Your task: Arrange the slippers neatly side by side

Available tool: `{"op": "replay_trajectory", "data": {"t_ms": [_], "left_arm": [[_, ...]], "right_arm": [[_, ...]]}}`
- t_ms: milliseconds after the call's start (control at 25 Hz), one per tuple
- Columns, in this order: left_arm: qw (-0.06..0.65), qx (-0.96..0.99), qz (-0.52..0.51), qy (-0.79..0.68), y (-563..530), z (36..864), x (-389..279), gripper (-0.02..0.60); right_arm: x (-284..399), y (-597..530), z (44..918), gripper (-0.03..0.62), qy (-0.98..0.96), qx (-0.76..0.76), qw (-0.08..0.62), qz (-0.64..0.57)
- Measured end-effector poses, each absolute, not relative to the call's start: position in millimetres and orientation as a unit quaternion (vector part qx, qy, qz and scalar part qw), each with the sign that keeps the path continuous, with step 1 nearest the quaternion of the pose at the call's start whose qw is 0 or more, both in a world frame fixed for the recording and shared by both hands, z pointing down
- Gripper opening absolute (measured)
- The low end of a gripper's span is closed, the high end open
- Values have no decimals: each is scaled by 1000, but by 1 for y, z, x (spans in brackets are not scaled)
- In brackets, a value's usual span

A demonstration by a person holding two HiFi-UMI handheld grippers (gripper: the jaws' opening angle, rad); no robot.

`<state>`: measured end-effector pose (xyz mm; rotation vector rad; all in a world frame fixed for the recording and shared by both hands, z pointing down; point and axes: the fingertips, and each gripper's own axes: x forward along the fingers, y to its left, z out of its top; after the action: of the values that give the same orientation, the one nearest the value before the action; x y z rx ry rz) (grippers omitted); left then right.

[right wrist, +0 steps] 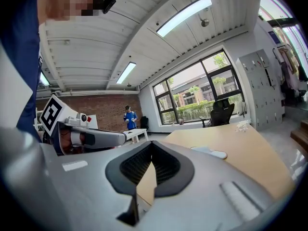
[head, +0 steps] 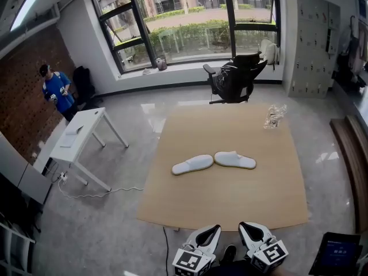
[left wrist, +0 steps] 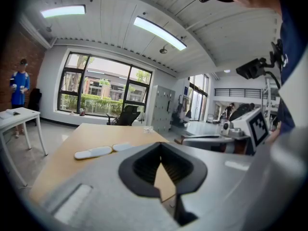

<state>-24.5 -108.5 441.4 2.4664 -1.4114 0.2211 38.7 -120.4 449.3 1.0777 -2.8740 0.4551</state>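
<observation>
With our left claw [head: 209, 233] and right claw [head: 249, 231] both closed on nothing at the near edge of the tan wooden tabletop [head: 230, 203], the flat white cloth slippers lie well ahead at its middle, end to end and crosswise (left slipper [head: 192, 164] nearer the left claw, right slipper [head: 235, 160] nearer the right).

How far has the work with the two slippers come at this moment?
Done: nothing yet. The left slipper and the right slipper lie end to end in a shallow V on the tabletop, not side by side. In hand: nothing; the left gripper and the right gripper are shut and empty, at the near edge. Left: setting the slippers parallel.
</observation>
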Motion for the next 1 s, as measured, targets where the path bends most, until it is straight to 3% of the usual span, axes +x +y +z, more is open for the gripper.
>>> {"op": "replay_trajectory", "data": {"t_ms": [1000], "left_arm": [[146, 855, 87, -490, -179, 448, 5, 3]], "right_arm": [[69, -192, 462, 11, -919, 359, 22, 160]]}}
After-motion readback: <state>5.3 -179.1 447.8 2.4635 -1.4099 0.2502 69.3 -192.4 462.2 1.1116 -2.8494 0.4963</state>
